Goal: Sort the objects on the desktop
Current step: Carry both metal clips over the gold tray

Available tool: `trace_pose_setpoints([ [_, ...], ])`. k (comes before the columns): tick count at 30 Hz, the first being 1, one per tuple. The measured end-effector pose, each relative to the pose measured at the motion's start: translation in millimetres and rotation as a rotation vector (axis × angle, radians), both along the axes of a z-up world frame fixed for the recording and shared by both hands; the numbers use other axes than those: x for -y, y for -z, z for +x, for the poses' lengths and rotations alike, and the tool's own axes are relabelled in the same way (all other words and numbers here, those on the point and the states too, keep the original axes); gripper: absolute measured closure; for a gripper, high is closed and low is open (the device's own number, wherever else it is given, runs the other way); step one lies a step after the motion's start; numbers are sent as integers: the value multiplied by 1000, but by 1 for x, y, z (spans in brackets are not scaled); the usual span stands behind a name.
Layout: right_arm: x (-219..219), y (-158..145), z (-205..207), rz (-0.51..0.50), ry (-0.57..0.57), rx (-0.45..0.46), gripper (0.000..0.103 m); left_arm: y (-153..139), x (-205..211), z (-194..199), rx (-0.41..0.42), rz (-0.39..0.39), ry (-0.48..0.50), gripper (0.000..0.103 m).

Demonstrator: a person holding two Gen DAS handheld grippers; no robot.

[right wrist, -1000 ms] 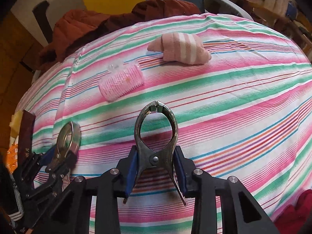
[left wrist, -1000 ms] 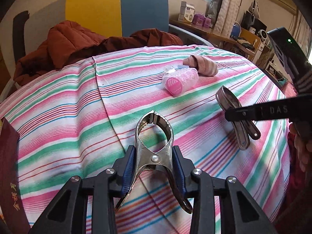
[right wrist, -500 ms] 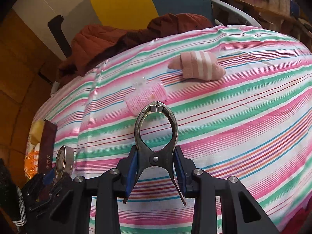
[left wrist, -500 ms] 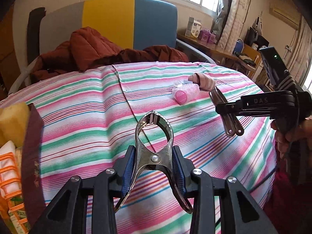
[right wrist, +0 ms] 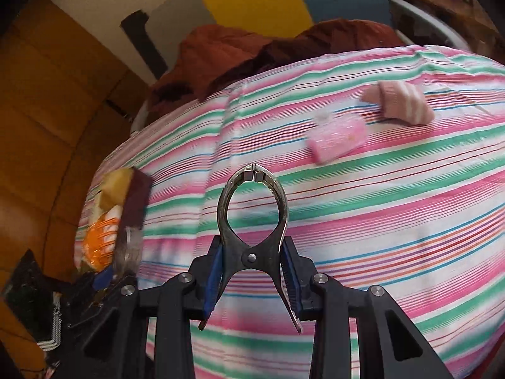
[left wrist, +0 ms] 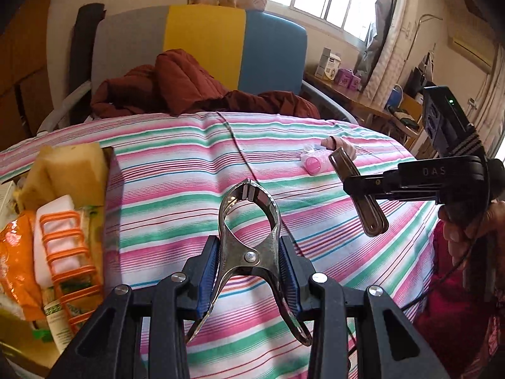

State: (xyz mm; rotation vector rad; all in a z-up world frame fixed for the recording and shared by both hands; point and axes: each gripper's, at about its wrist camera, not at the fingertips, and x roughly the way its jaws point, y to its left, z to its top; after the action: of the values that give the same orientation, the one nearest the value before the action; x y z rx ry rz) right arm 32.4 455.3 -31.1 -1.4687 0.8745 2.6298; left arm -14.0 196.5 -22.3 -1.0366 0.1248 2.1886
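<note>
My left gripper (left wrist: pixel 249 271) is shut on a metal spring clamp (left wrist: pixel 249 221), held above the striped tablecloth (left wrist: pixel 176 170). In the right wrist view my right gripper (right wrist: pixel 252 268) is likewise shut on a second metal spring clamp (right wrist: pixel 252 208). That right gripper (left wrist: pixel 359 186) and its clamp (left wrist: pixel 367 211) also show at the right of the left wrist view, with a hand behind them. A pink hair roller (left wrist: pixel 312 162) (right wrist: pixel 337 139) and a pink striped sock (left wrist: pixel 342 145) (right wrist: pixel 401 102) lie on the cloth, far from both grippers. The left gripper (right wrist: pixel 120 268) appears blurred at lower left.
A cardboard box (left wrist: pixel 109 164) at the table's left edge holds yellow sponges (left wrist: pixel 72 170), an orange plastic rack (left wrist: pixel 66 252) and packets. A red-brown jacket (left wrist: pixel 189 88) lies on the chair behind the table. A desk with small boxes (left wrist: pixel 334 69) stands at the back right.
Both grippers have risen and swung left with their clamps. The box with sponges has come into view at the left. The roller and sock now sit farther right.
</note>
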Motion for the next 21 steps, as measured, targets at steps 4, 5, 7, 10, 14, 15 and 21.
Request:
trace_pose_setpoints([
  [4, 43, -18, -4, -27, -63, -43, 67, -8, 28, 1, -4, 27, -32, 66],
  [5, 54, -22, -6, -40, -76, -55, 67, -9, 37, 1, -7, 34, -43, 66],
  [7, 77, -29, -9, -61, -111, -75, 67, -12, 58, 1, -11, 51, -76, 66],
  [10, 113, -34, -15, -63, -162, -90, 67, -14, 96, 0, -16, 68, -138, 66],
  [14, 160, -35, -26, -83, -230, -106, 67, -7, 156, -7, 8, 96, -265, 66],
  [15, 176, -35, -31, -78, -257, -109, 67, -5, 170, -9, 13, 104, -301, 66],
  [21, 242, -33, -59, -25, -398, -115, 67, 12, 248, -28, 83, 185, -541, 66],
])
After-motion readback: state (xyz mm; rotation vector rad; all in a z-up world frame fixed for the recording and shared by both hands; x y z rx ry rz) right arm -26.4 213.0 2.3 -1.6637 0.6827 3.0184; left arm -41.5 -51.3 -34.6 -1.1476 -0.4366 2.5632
